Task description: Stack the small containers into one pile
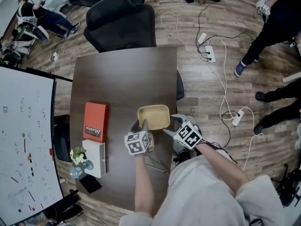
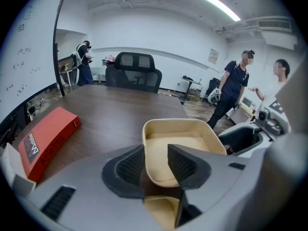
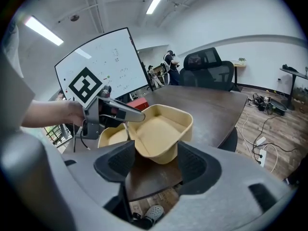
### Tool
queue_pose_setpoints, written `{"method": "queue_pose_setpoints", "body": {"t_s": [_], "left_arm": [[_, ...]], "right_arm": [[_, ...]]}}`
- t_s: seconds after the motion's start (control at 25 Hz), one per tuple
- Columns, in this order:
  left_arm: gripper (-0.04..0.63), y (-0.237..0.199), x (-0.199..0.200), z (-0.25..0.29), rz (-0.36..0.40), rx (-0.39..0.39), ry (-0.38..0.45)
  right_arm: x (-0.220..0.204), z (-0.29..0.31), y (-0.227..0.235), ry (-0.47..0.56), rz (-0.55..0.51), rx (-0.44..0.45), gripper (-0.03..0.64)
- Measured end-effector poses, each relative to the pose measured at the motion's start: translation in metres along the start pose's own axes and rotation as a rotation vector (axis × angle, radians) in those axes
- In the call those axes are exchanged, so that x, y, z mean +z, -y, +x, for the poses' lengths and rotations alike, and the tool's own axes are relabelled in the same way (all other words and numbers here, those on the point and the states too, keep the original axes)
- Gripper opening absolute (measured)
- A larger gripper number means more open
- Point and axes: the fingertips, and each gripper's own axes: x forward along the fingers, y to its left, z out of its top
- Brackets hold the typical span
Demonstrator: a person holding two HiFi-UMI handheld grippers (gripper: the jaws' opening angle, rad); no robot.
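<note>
Left gripper pinches the near wall of a beige container: in the left gripper view one jaw sits outside the wall and the other inside the tub, pressed onto it. The right gripper view shows this beige container tilted and raised off the dark table, its open side leaning toward the right gripper's camera. The right gripper comes in from the table's right edge with its jaws spread wide; the tub's lower corner lies between the two pads, and I cannot tell whether either pad touches it. A second container of the same beige colour rests on the table below the left gripper, just beside the lifted one and partly behind it in the right gripper view. Part of its rim also shows at the bottom of the left gripper view, under the jaws. In the head view it is hidden beneath the left gripper's marker cube. To the left on the table lies a red box, with a white box just nearer the person and a small bunch of flowers at the white box's left side. A whiteboard stands off the table's left edge, and a black office chair is at the far end.
</note>
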Motion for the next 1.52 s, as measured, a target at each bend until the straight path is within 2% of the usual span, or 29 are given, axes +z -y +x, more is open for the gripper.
{"method": "queue_pose_setpoints", "body": {"t_s": [0.32, 0.72, 1.24, 1.52], "left_arm": [[0.144, -0.001, -0.005, -0.027, -0.005, -0.004, 0.039], [0.137, -0.009, -0.020, -0.056, -0.007, 0.004, 0.060], [0.127, -0.051, -0.048, -0.106, -0.082, 0.021, 0.140], [0.124, -0.079, -0.066, -0.125, -0.114, 0.044, 0.184]], "right_arm": [[0.000, -0.007, -0.022, 0.012, -0.003, -0.032, 0.279], [-0.002, -0.011, -0.058, 0.045, -0.013, -0.021, 0.281], [0.008, 0.006, -0.123, 0.059, -0.045, 0.006, 0.281], [0.004, 0.018, -0.156, 0.040, -0.100, 0.023, 0.281]]}}
